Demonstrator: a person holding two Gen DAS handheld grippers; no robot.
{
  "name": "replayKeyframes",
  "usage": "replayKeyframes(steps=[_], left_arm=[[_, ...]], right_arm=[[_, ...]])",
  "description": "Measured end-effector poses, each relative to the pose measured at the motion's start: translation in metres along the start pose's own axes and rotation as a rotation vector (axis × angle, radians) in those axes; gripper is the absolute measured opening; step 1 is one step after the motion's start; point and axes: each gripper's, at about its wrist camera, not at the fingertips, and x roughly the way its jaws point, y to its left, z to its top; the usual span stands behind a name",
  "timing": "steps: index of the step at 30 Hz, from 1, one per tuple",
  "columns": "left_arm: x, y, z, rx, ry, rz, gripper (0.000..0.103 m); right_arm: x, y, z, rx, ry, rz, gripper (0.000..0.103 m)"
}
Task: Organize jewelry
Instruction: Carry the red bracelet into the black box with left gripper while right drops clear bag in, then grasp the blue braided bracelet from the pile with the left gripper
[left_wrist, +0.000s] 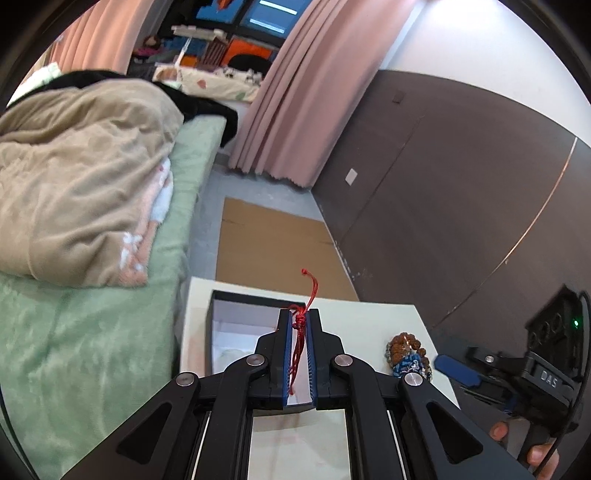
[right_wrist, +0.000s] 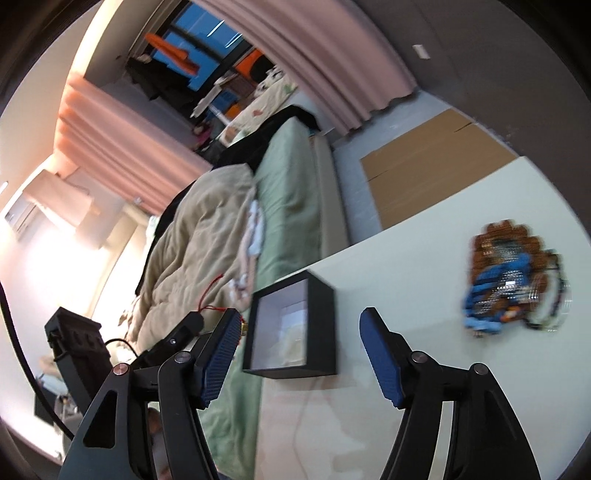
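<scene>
Jewelry in the left wrist view came in two lots: a red cord bracelet (left_wrist: 300, 332) pinched between the blue pads of the left gripper (left_wrist: 300, 317), whose jaws stood narrow on it, and a heap of bracelets (left_wrist: 408, 356) at 4 o'clock of centre on the cream table (left_wrist: 373, 314). The cord's knotted tail stuck up past the fingertips; its lower end ran down between the pads. Behind the fingers lay an open black box (left_wrist: 236, 317), its near right part hidden by them. The heap's lower edge was cut off by the gripper's linkage. At 4 o'clock the right gripper (left_wrist: 456, 369) showed one blue pad only, so its spread could not be told there. Bare tabletop lay between box and heap.

From the right wrist, the right gripper (right_wrist: 299, 354) stood wide, holding nothing. The box (right_wrist: 295, 332) sat between its fingers at the table's (right_wrist: 406, 295) left edge, beside the green bed (right_wrist: 291, 192). The heap (right_wrist: 513, 277), at 3 o'clock, was blurred, its pieces hard to separate. At 8 o'clock the left gripper (right_wrist: 207, 314) was mostly hidden, with red cord (right_wrist: 211, 295) showing above it.
</scene>
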Motion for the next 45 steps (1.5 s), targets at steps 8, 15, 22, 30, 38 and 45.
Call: replayKeyframes(steps=[8,15,22,30,38,45], left_arm=[[0.004,-0.008,0.001,-0.022,-0.029,0.027,0.074],[0.021,-0.042,-0.007,0.061,0.001,-0.007,0.074],[0.043,-0.079,-0.022,0.135,0.053,-0.054,0.074],[0.076,-0.112,-0.04,0.206,0.137,-0.091,0.074],[0.106,-0.137,-0.063,0.302,0.234,-0.101,0.071],[0.133,-0.156,-0.084,0.376,0.311,-0.095,0.071]], right_arm=[[-0.05,-0.032,0.012,0.046,-0.083,-0.055,0.067],[-0.078,-0.06,0.019,0.089,-0.095,-0.134,0.067],[-0.092,-0.09,0.021,0.154,-0.076,-0.23,0.067],[-0.094,-0.124,0.022,0.259,-0.029,-0.256,0.067],[-0.099,-0.136,0.029,0.28,-0.021,-0.26,0.067],[-0.101,-0.145,0.034,0.289,-0.018,-0.256,0.067]])
